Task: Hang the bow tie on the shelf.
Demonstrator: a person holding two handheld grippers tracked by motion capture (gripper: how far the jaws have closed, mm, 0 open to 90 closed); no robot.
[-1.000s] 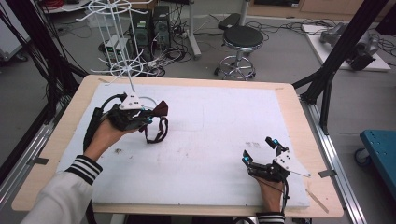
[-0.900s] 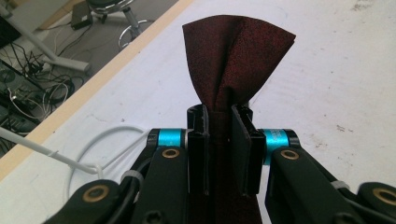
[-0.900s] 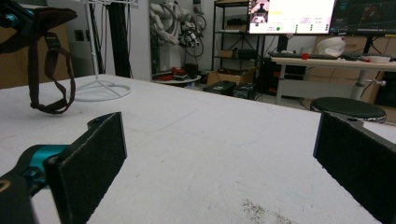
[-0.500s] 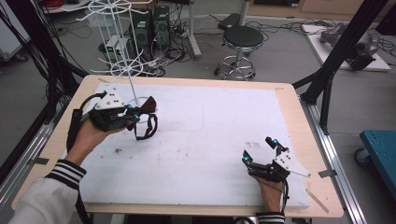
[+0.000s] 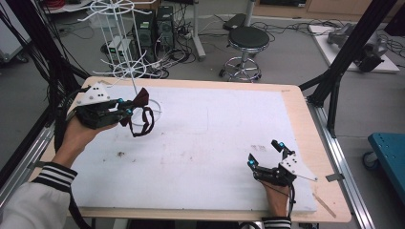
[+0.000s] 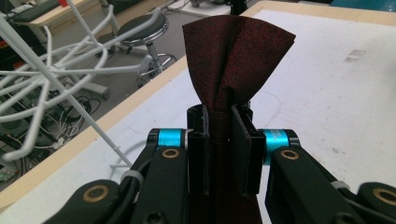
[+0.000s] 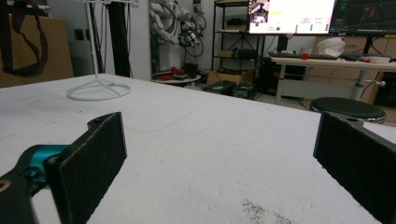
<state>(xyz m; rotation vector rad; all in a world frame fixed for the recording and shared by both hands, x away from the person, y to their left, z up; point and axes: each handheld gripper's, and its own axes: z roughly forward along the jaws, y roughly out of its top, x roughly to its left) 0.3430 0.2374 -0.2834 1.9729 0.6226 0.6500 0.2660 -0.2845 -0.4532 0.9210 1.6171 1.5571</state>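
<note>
The left gripper [image 5: 125,107] is clamped on a dark red bow tie [image 5: 140,99], its two black jaws pressed tight against the pinched middle of the cloth. In the left gripper view the fabric fans out above the jaws into a pleated wing [image 6: 236,56], and more of it runs down between them. A thin dark strap [image 5: 143,125] hangs in a loop just below the jaw tips, clear of the white table cover [image 5: 215,138] (the high view shows a gap under it). Just beyond the jaws stands a white wire rack [image 5: 125,43]; its slanting pole passes right beside the bow tie, and its ring base [image 7: 99,89] rests on the cover. Whether cloth and pole touch cannot be told.

The right gripper [image 5: 265,153] sits well apart from the bow tie, low over the near right part of the cover. Its padded jaws stand wide open with nothing between them.
</note>
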